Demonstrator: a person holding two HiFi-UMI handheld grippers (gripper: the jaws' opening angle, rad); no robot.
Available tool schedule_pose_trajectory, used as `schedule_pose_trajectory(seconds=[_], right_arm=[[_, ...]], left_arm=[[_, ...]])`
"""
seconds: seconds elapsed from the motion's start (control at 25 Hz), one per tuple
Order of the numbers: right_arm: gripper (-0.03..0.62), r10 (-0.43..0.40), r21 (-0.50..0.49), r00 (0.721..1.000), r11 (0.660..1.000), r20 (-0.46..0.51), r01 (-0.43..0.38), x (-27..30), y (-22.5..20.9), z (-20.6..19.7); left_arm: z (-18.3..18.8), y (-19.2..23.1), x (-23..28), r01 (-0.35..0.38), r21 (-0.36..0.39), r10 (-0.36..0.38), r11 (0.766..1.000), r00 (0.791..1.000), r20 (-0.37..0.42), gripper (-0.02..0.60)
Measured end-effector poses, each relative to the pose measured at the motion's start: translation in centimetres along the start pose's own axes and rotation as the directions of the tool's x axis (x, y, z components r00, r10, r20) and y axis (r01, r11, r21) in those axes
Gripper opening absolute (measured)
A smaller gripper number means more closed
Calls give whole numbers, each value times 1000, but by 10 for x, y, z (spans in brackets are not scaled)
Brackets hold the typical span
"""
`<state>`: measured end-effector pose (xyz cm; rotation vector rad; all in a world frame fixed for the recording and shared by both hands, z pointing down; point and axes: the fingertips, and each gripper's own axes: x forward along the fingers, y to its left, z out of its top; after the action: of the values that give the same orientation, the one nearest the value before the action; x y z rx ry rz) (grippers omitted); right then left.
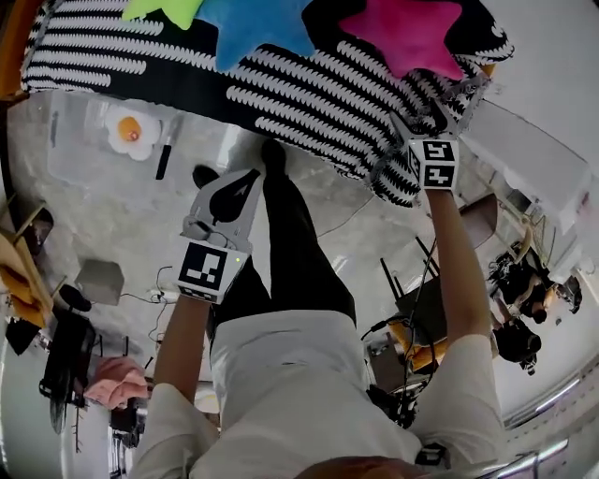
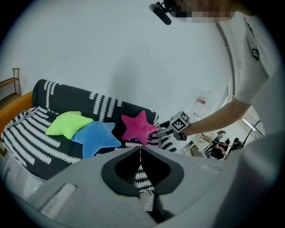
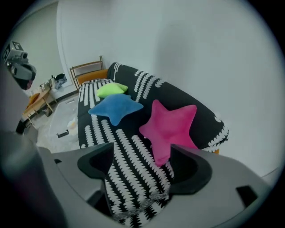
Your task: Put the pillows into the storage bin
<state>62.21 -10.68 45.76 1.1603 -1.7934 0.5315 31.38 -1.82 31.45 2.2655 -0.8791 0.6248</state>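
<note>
Three star pillows lie on a black-and-white striped sofa [image 1: 309, 94]: green [image 1: 164, 9], blue [image 1: 253, 28] and pink [image 1: 407, 33]. My right gripper [image 1: 440, 112] reaches over the sofa's front edge just below the pink pillow [image 3: 171, 124]. Its jaws stand open over the striped cover, and the pillow's lower point lies by the right jaw without being pressed. My left gripper [image 1: 248, 180] hangs lower, away from the sofa, above the floor. Its jaws are shut with nothing in them. A clear plastic box [image 1: 94, 150] stands on the floor left of the sofa.
The person's black trousers [image 1: 290, 253] stand between the grippers. A wooden chair [image 3: 89, 69] sits at the sofa's far end. Wooden furniture [image 1: 19, 262], cables and dark gear crowd the left floor. A desk, chairs and other people [image 1: 524, 309] are at the right.
</note>
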Motion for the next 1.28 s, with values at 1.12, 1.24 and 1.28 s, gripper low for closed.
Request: schedule_pose_trajectory(seconds=[1.12,1.24,1.28], right_arm=[[410,-404,-692,895,702,-189,170,155,-171,-76],[455,-478,-765,861,616,-174,187,169,-184,-82],[467,-497,-780,851,595,-170,192,175,-188,-82]], left_arm=[[-90,8,179,84,50,-74,995,983,-170,18],[-95,11,195,88,48,-79,995,983,-163,18],[-98,13,199,89,48,-80,995,983,-164,18]])
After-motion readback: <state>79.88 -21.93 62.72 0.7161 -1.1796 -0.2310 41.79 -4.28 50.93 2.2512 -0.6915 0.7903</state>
